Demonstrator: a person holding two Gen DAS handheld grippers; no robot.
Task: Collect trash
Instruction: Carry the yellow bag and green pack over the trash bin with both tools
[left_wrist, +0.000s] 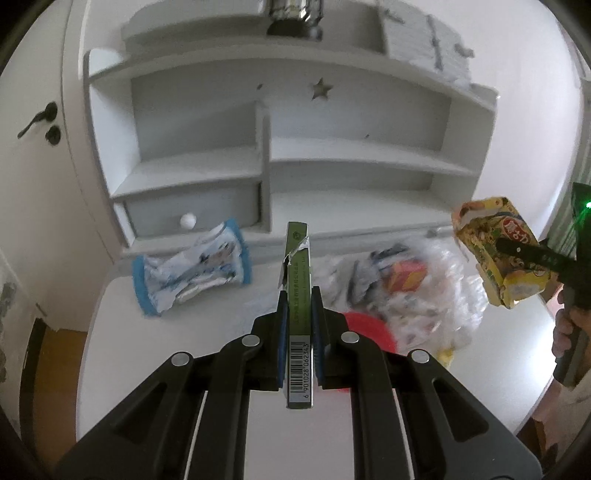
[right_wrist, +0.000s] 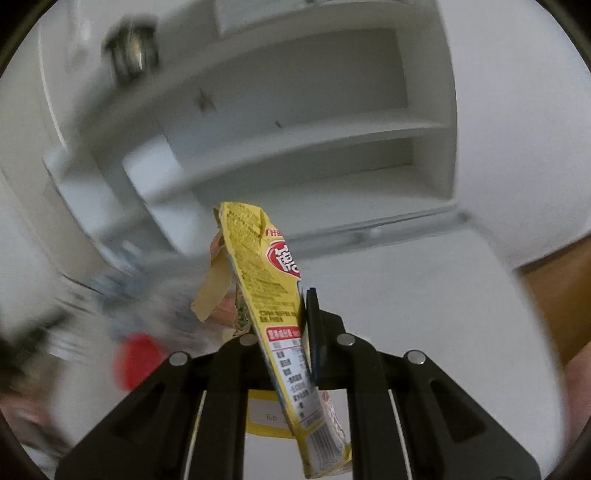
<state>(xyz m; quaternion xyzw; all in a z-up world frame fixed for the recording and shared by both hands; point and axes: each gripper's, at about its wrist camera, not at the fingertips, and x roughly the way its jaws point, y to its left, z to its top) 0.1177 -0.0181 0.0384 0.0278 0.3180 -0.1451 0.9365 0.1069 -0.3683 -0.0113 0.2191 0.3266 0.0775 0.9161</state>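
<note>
My left gripper (left_wrist: 299, 295) is shut on a slim green carton (left_wrist: 297, 258) with a barcode and a torn foil top, held above the white desk (left_wrist: 147, 369). A yellow snack box (right_wrist: 275, 295), crushed and torn open, is clamped in my right gripper (right_wrist: 295, 299). The same yellow box (left_wrist: 498, 251) shows at the right of the left wrist view, with the right gripper's fingers (left_wrist: 524, 253) on it. On the desk lie a blue and white wrapper (left_wrist: 192, 273), a clear plastic bag with trash (left_wrist: 413, 288) and a red round thing (left_wrist: 365, 325).
A white shelf unit (left_wrist: 266, 147) with a small drawer and knob (left_wrist: 187, 221) stands at the back of the desk. A door with a black handle (left_wrist: 40, 118) is at the left. A hand (left_wrist: 565, 332) holds the right gripper. Wooden floor (right_wrist: 554, 295) shows beyond the desk's right edge.
</note>
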